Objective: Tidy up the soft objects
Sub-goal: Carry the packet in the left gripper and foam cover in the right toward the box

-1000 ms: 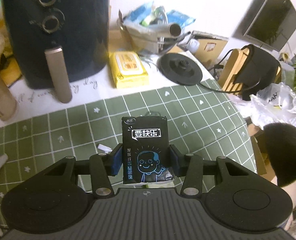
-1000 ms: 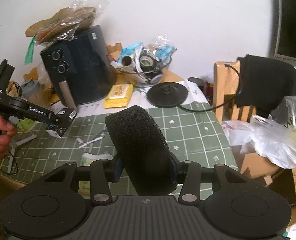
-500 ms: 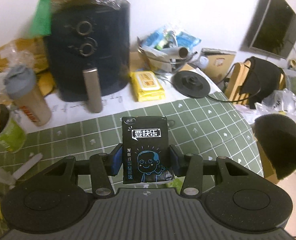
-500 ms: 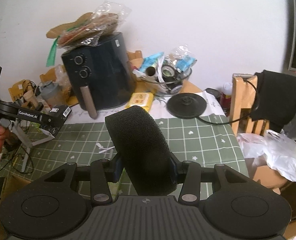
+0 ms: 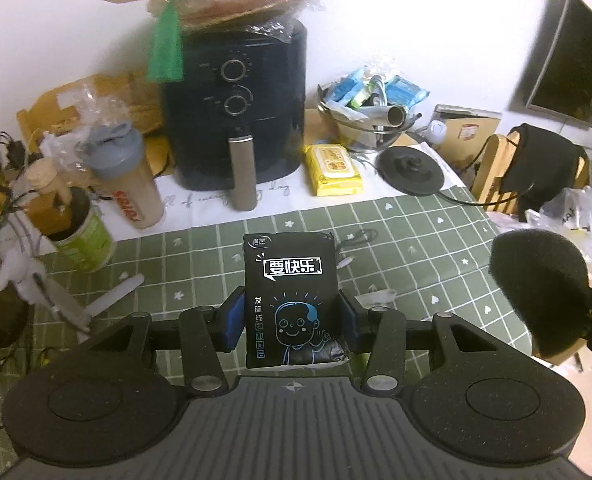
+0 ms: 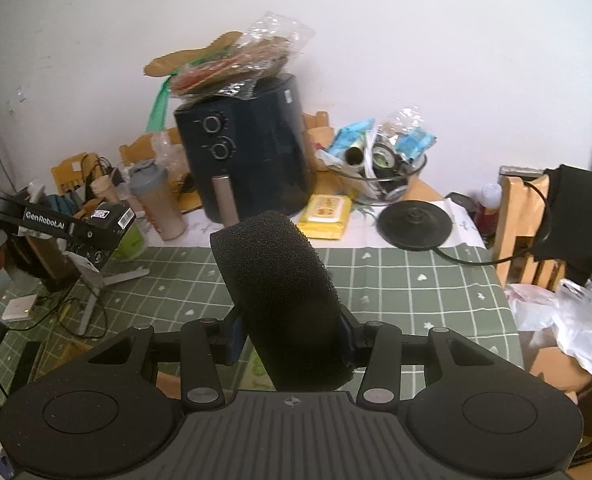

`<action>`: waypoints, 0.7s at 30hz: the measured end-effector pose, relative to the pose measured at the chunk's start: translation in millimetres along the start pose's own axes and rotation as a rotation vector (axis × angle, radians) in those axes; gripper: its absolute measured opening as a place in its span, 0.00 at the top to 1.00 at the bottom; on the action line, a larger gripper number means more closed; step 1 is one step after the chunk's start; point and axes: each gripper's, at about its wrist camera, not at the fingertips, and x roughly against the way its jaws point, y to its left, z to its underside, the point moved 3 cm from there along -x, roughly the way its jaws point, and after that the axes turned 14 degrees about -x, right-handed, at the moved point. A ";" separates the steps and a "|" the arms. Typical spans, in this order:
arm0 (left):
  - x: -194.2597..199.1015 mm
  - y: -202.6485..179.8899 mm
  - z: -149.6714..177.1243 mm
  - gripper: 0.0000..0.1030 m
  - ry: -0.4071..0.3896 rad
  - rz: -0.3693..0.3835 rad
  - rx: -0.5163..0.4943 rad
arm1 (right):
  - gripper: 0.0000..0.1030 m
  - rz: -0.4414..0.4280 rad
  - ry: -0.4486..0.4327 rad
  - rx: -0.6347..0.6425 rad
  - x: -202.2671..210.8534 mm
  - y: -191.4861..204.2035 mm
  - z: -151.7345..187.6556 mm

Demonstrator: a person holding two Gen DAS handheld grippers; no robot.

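Already both tools are loaded and held above the table (image 5: 415,240). The left gripper (image 5: 292,322) is clenched on the tissue pack (image 5: 290,296), a black packet with a cartoon face, pinched across its short width near the lower end. Its long axis runs straight forward, away from the tool, and most of its length sticks out past the fingers toward the fryer (image 5: 236,100). The right gripper (image 6: 292,334) is clamped on the sponge (image 6: 280,292), a black foam block gripped by its sides, with its long axis likewise pointing forward and its rounded end leaning slightly left.

Seen from the left wrist, the sponge (image 5: 539,296) hangs off to the right, beyond the table's right edge or just over it. Seen from the right wrist, the left gripper (image 6: 96,236) sits far to the left with the pack's barcoded end (image 6: 112,216) showing, over the table's left side. So the two soft things are well apart, each on its own hand's side, and neither touches the cloth.

Judging by this, the coming move is a set-down, and it turns on the bare green cloth lying forward and below both tools, between them. No obvious bin or tray for soft things shows. The left hand looks nearer to that open patch; the right would have to swing inward.
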 end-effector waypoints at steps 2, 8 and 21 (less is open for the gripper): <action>8.3 -0.4 2.4 0.55 0.002 -0.002 0.007 | 0.53 -0.012 0.002 0.000 2.0 5.7 2.4; 28.0 -1.7 12.6 0.55 0.009 0.033 0.026 | 0.53 -0.039 0.007 0.012 8.6 22.0 11.8; 54.8 -6.7 41.8 0.55 0.017 0.072 0.046 | 0.53 -0.075 0.023 0.017 23.6 47.0 39.7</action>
